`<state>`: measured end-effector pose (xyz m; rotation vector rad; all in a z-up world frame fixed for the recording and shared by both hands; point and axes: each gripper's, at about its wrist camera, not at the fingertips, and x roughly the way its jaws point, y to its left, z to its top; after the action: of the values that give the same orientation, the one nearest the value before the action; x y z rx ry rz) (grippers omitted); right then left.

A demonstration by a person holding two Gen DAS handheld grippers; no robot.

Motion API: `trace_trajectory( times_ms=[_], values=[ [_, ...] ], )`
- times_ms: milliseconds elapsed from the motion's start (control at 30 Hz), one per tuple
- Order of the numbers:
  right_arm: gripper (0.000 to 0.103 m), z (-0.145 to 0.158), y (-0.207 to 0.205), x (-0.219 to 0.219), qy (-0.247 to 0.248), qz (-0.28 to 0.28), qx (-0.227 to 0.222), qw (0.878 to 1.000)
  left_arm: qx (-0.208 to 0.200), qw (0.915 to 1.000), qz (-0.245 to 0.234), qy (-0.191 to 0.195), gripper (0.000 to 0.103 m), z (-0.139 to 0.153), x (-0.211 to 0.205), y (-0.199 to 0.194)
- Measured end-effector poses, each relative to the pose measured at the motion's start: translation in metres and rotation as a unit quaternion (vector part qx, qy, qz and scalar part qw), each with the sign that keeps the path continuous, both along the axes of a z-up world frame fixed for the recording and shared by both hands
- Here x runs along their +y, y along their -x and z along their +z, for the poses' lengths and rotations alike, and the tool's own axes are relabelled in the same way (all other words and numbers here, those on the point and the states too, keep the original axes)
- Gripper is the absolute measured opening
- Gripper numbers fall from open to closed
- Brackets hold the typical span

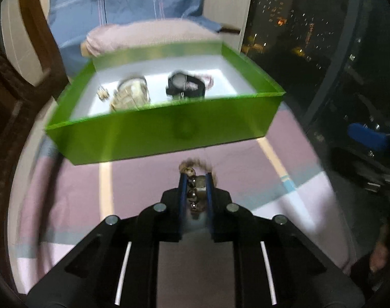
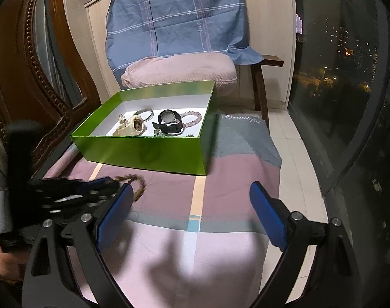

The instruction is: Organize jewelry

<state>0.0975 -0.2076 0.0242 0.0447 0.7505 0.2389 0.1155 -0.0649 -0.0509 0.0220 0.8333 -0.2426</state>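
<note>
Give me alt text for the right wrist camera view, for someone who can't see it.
An open green box on a striped cloth holds a cream watch, a black watch and a pink bead bracelet. In front, the right gripper hangs open and empty; the left gripper pinches a brown beaded bracelet.

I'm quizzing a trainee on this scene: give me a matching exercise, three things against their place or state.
1. bracelet
2. black watch
3. right gripper

a. open, holding nothing
b. lying in the green box
c. clamped in the left gripper

Pairs: 1-c, 2-b, 3-a
</note>
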Motion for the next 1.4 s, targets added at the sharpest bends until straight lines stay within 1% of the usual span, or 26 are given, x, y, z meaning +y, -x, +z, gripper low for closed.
trace_trajectory(
  times_ms=[67, 133, 200, 267, 300, 367, 400, 433, 467, 500, 533, 567, 633, 700, 800, 933, 1000, 1067, 1133, 1167, 1200, 1233, 1267, 1333, 1367, 1400],
  values=[
    [0.09, -0.005, -0.003, 0.005, 0.002, 0.01, 0.012, 1.0, -0.021, 0.9997, -0.009, 0.011, 0.014, 0.018, 0.009, 0.016],
    [0.09, -0.011, -0.005, 0.015, 0.008, 0.018, 0.022, 1.0, -0.032, 0.9991, -0.021, 0.019, 0.014, 0.033, 0.019, 0.03],
    [0.09, -0.018, -0.007, 0.028, 0.005, 0.035, 0.037, 0.999, -0.048, 0.9983, -0.025, 0.023, 0.014, 0.042, 0.027, 0.04],
    [0.09, -0.021, -0.007, 0.039, 0.004, 0.048, 0.044, 0.998, -0.054, 0.9976, -0.028, 0.034, 0.014, 0.047, 0.036, 0.043],
    [0.09, -0.022, -0.007, 0.043, 0.003, 0.054, 0.046, 0.997, -0.052, 0.9976, -0.026, 0.037, 0.014, 0.047, 0.04, 0.044],
    [0.09, -0.022, -0.005, 0.054, -0.002, 0.077, 0.053, 0.996, -0.037, 0.9977, -0.027, 0.051, 0.014, 0.041, 0.049, 0.04],
    [0.09, -0.021, -0.003, 0.057, 0.001, 0.086, 0.053, 0.995, -0.017, 0.9975, -0.028, 0.062, 0.014, 0.034, 0.053, 0.035],
    [0.09, -0.02, -0.001, 0.062, 0.01, 0.094, 0.049, 0.994, -0.005, 0.9974, -0.027, 0.066, 0.015, 0.029, 0.057, 0.033],
    [0.09, -0.02, 0.0, 0.064, 0.018, 0.097, 0.047, 0.994, 0.0, 0.9975, -0.019, 0.067, 0.02, 0.025, 0.059, 0.031],
    [0.09, -0.021, 0.001, 0.066, 0.024, 0.1, 0.048, 0.993, 0.0, 0.9974, -0.009, 0.071, 0.028, 0.024, 0.062, 0.029],
    [0.09, -0.023, 0.001, 0.066, 0.026, 0.1, 0.051, 0.993, -0.002, 0.9971, -0.006, 0.076, 0.047, 0.024, 0.064, 0.029],
    [0.09, -0.023, 0.0, 0.064, 0.025, 0.097, 0.053, 0.994, -0.005, 0.9964, -0.005, 0.084, 0.054, 0.026, 0.066, 0.029],
    [0.09, -0.025, -0.001, 0.062, 0.023, 0.094, 0.058, 0.994, -0.008, 0.9942, -0.008, 0.107, 0.054, 0.033, 0.072, 0.031],
    [0.09, -0.026, -0.002, 0.061, 0.026, 0.094, 0.059, 0.994, -0.017, 0.9931, -0.003, 0.116, 0.054, 0.04, 0.079, 0.034],
    [0.09, -0.03, -0.002, 0.068, 0.036, 0.105, 0.064, 0.992, -0.025, 0.9947, 0.014, 0.099, 0.054, 0.043, 0.088, 0.035],
    [0.09, -0.038, -0.001, 0.087, 0.047, 0.12, 0.068, 0.989, -0.022, 0.9928, 0.065, 0.098, 0.062, 0.041, 0.113, 0.032],
    [0.09, -0.042, -0.002, 0.104, 0.056, 0.131, 0.066, 0.988, -0.029, 0.9906, 0.085, 0.103, 0.064, 0.045, 0.124, 0.034],
    [0.089, -0.046, -0.007, 0.13, 0.079, 0.14, 0.057, 0.985, -0.032, 0.9904, 0.09, 0.101, 0.065, 0.048, 0.13, 0.035],
    [0.083, -0.051, -0.013, 0.146, 0.104, 0.141, 0.055, 0.983, -0.034, 0.9925, 0.088, 0.078, 0.065, 0.048, 0.129, 0.036],
    [0.077, -0.055, -0.018, 0.152, 0.112, 0.138, 0.063, 0.982, -0.033, 0.9933, 0.087, 0.068, 0.065, 0.046, 0.127, 0.036],
    [0.067, -0.061, -0.022, 0.156, 0.112, 0.139, 0.074, 0.981, -0.029, 0.9944, 0.084, 0.057, 0.065, 0.044, 0.125, 0.036],
    [0.064, -0.069, -0.027, 0.16, 0.113, 0.141, 0.092, 0.979, -0.025, 0.9954, 0.082, 0.043, 0.065, 0.041, 0.124, 0.035],
    [0.059, -0.071, -0.027, 0.161, 0.109, 0.141, 0.089, 0.98, -0.023, 0.9958, 0.082, 0.032, 0.065, 0.039, 0.123, 0.035],
    [0.033, -0.069, -0.026, 0.164, 0.107, 0.15, 0.098, 0.978, -0.016, 0.9966, 0.078, 0.021, 0.065, 0.035, 0.124, 0.034],
    [0.007, -0.067, -0.025, 0.164, 0.107, 0.154, 0.1, 0.977, -0.012, 0.9968, 0.078, 0.016, 0.065, 0.033, 0.125, 0.034],
    [0.008, -0.066, -0.024, 0.164, 0.107, 0.156, 0.098, 0.977, -0.011, 0.9968, 0.078, 0.011, 0.064, 0.032, 0.126, 0.034]
  ],
)
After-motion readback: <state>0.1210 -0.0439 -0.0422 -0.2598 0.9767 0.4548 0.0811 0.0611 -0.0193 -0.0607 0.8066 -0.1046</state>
